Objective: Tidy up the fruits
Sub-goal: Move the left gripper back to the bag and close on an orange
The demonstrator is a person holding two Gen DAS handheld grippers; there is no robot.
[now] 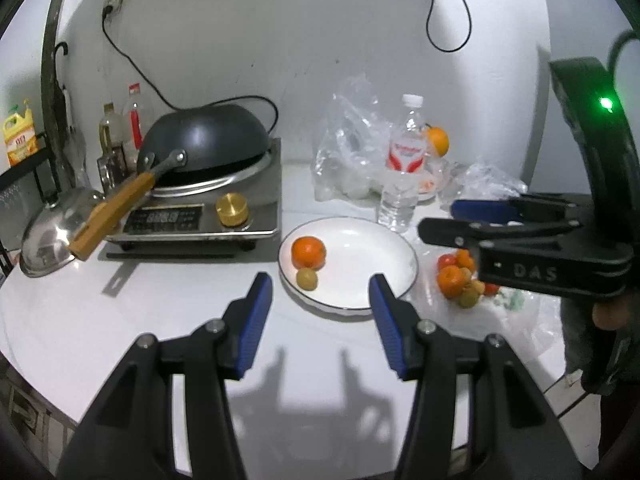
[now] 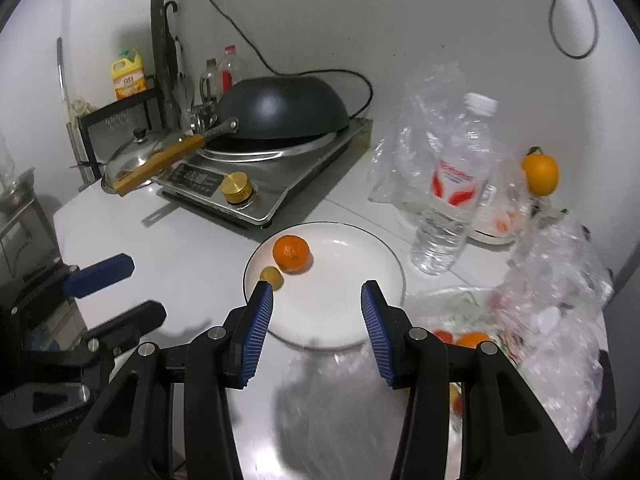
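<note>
The fruits are split between two places: a tangerine point(image 2: 291, 253) and a small yellow-green fruit point(image 2: 272, 277) lie touching each other on the left part of the white plate point(image 2: 384, 256), while the remaining pile of small fruits point(image 1: 460, 280) sits on a clear plastic bag point(image 2: 560, 312) just beside the plate's right rim, and one more orange point(image 2: 540, 174) perches well back behind the water bottle point(image 2: 452, 200). The right gripper point(image 2: 317, 298) hovers over the near side of the plate with its jaws spread wide and nothing between them; the pile lies low and to its right, partly hidden behind its right finger. The left gripper point(image 1: 321, 294) hangs near the plate's front edge, likewise wide and empty, the two plated fruits just ahead of it. The likely trouble is in the pile: the fruits are small, round and crowded, so a closing jaw could pinch two at once or snag the slippery bag and drag it, sending fruit rolling across the white table point(image 1: 120, 320). A new fruit set down hard could also nudge the plated pair toward the shallow rim.
</note>
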